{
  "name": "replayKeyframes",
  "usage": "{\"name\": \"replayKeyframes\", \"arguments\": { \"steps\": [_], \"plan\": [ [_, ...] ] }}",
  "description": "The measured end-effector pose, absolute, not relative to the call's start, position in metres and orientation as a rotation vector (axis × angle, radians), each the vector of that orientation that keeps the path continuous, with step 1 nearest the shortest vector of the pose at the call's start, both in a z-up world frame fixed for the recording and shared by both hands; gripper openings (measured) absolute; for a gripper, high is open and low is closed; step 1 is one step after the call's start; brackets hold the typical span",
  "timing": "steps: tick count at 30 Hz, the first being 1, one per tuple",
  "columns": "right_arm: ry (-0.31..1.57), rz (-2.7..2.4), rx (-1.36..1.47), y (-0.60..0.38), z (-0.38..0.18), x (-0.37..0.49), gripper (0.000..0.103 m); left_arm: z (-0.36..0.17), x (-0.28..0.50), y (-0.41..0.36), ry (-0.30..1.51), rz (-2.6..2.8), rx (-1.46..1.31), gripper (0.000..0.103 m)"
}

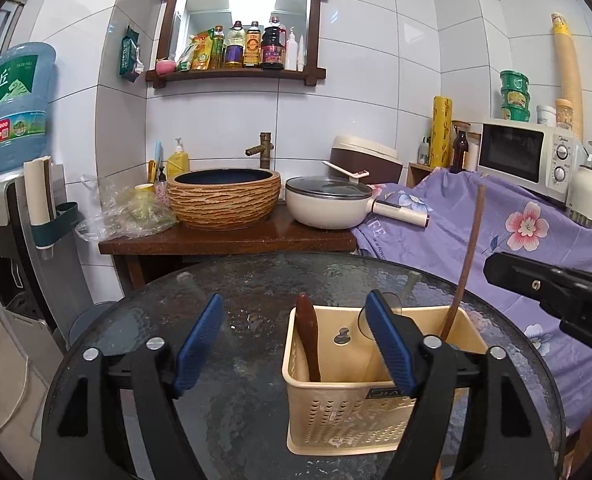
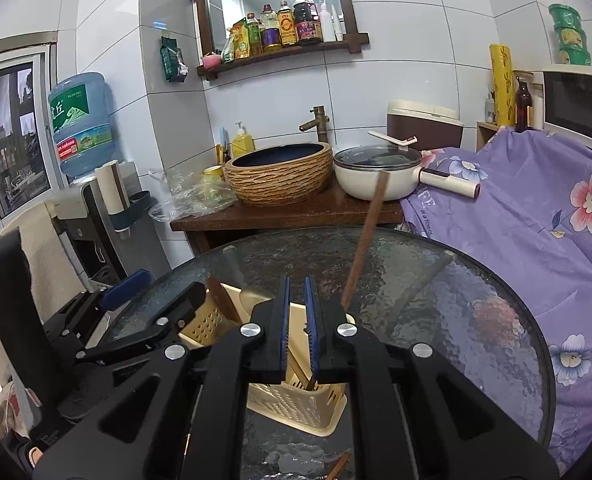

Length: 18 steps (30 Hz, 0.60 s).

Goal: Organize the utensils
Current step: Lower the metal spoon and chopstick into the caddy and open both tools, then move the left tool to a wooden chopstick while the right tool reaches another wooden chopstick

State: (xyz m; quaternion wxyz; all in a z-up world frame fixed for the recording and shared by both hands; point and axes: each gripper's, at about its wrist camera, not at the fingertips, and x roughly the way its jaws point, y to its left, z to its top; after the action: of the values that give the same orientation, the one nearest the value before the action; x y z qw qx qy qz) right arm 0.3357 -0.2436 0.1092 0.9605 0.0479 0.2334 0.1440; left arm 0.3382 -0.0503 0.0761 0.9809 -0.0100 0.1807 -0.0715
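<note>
A beige perforated utensil basket (image 1: 348,412) (image 2: 296,404) stands on the round glass table (image 1: 235,292). A dark wooden spoon (image 1: 308,344) (image 2: 219,295) stands in its left part. A long brown chopstick (image 1: 466,256) (image 2: 366,236) leans in its right part. My left gripper (image 1: 296,340) (image 2: 159,288) is open and wide; the spoon handle rises between its pads and touches neither. My right gripper (image 2: 296,316) (image 1: 496,270) hangs over the basket with only a narrow gap and nothing between its pads. The chopstick leans just beside its right finger, apart from it.
A short brown stick (image 2: 338,468) lies on the glass near the front edge. Behind the table, a wooden counter holds a woven basin (image 1: 223,196) and a white pan (image 1: 324,204). A purple floral cloth (image 1: 528,232) covers furniture on the right; a water dispenser (image 1: 15,104) stands on the left.
</note>
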Motion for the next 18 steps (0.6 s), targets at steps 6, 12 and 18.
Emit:
{"name": "replayKeyframes", "arguments": {
  "steps": [6,12,18],
  "plan": [
    [0.495,0.256,0.116,-0.257,0.097,0.317,0.049,0.073,0.317,-0.035,0.376,-0.132,-0.043,0.086],
    [0.598,0.246,0.142,-0.269,0.064,0.296,0.055,0.058,0.293,-0.019,0.453,-0.152,-0.062,0.096],
    [0.696,0.236,0.125,-0.273,0.023,0.269,0.057,0.029,0.271,-0.005,0.556,-0.132,-0.032,0.096]
  ]
}}
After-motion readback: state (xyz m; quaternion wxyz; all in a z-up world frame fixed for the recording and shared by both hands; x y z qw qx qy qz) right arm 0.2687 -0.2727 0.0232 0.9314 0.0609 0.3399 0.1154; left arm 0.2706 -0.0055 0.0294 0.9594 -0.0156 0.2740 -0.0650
